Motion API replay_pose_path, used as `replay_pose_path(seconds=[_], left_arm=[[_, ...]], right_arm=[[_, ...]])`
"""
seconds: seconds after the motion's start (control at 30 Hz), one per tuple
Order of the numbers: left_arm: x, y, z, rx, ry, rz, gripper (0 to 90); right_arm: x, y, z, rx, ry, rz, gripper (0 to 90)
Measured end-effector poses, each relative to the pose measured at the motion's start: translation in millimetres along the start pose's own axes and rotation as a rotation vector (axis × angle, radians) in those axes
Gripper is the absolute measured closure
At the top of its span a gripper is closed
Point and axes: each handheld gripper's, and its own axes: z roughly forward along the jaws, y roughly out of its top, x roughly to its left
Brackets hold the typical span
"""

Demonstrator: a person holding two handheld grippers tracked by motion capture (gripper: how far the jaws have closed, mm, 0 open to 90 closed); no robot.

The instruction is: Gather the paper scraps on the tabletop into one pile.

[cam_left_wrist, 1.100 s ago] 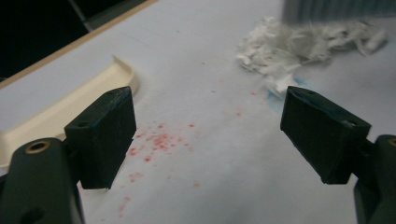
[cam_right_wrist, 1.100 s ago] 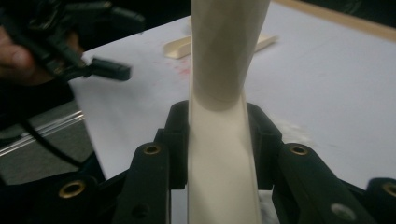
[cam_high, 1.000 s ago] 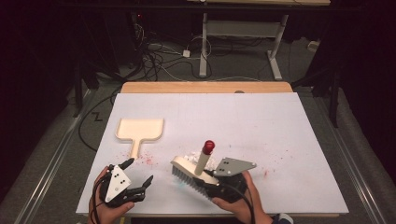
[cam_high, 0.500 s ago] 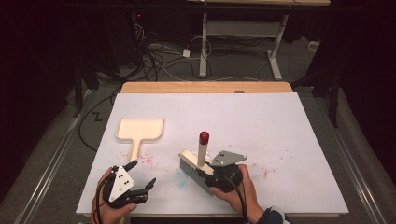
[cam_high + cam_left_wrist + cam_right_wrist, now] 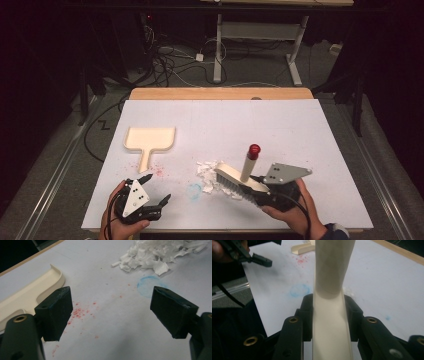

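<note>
A white surface (image 5: 300, 130) under dim light, dark floor and cables beyond it. My right jaws (image 5: 329, 312) are clamped on the cream brush (image 5: 239, 179), its bristles resting against the pile of white paper scraps (image 5: 209, 172) near the front middle. I judge I am mid-sweep, gathering scraps toward the dustpan (image 5: 149, 140), which lies empty, well apart to the left. My left jaws (image 5: 110, 312) stand apart over bare sheet, holding nothing; next they should fetch the dustpan handle and bring it beside the pile. One brush, one dustpan, one scrap pile, a faint blue ring (image 5: 150, 285), scattered red specks (image 5: 80, 312).
</note>
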Motion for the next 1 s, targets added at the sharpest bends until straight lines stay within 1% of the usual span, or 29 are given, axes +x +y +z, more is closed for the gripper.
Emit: replay_pose_path(seconds=[0.13,0.2,0.23,0.33,0.4,0.43,0.47,0.53,0.63,0.67,0.73,0.8,0.9,0.93,1.0], left_arm=[[-1.8,0.8,0.4,0.005,-0.003,0.008,17.3],[-2.0,0.9,1.2,0.010,-0.005,0.012,17.3],[-2.8,0.7,1.4,0.019,-0.010,0.005,17.3],[-3.5,1.0,2.1,0.023,-0.014,0.010,17.3],[-4.0,1.3,2.5,0.027,-0.014,0.013,17.3],[-4.7,1.4,3.3,0.025,-0.017,0.008,17.3],[-4.8,1.7,3.6,0.026,-0.019,0.012,17.3],[-5.6,2.0,4.5,0.028,-0.024,0.016,17.3],[-6.1,2.1,6.1,0.034,-0.031,0.022,17.3],[-6.3,2.2,6.7,0.036,-0.033,0.024,17.3],[-6.6,2.3,7.1,0.036,-0.037,0.027,17.3],[-6.7,2.2,7.1,0.036,-0.038,0.028,17.3],[-5.8,1.8,7.3,0.035,-0.039,0.023,17.3],[-5.6,1.7,7.2,0.034,-0.039,0.023,17.3],[-5.5,1.4,7.4,0.035,-0.042,0.022,17.3]], right_arm=[[-6.3,-18.3,-23.3,0.026,0.003,-0.021,68.0],[-7.3,-27.9,-33.0,0.049,-0.004,-0.033,68.0],[-7.3,-33.0,-37.0,0.060,-0.001,-0.034,68.1],[-8.0,-47.6,-44.0,0.101,-0.005,-0.050,68.0],[-8.7,-55.3,-45.1,0.116,-0.022,-0.054,68.0],[-10.0,-57.5,-44.3,0.122,-0.016,-0.058,68.0],[-11.2,-60.2,-41.9,0.133,-0.004,-0.047,68.0],[-12.5,-61.2,-37.3,0.125,0.000,-0.048,68.1],[-13.1,-57.9,-27.4,0.105,0.006,-0.070,68.1],[-12.7,-55.9,-22.3,0.099,0.003,-0.073,68.1],[-11.8,-50.7,-10.6,0.087,-0.002,-0.099,68.1],[-12.7,-44.9,-0.3,0.084,0.000,-0.110,68.1],[-12.5,-34.4,13.8,0.067,0.002,-0.127,68.1],[-12.1,-30.7,18.2,0.063,0.004,-0.142,68.1],[-10.5,-24.1,25.2,0.051,-0.001,-0.157,68.1]])
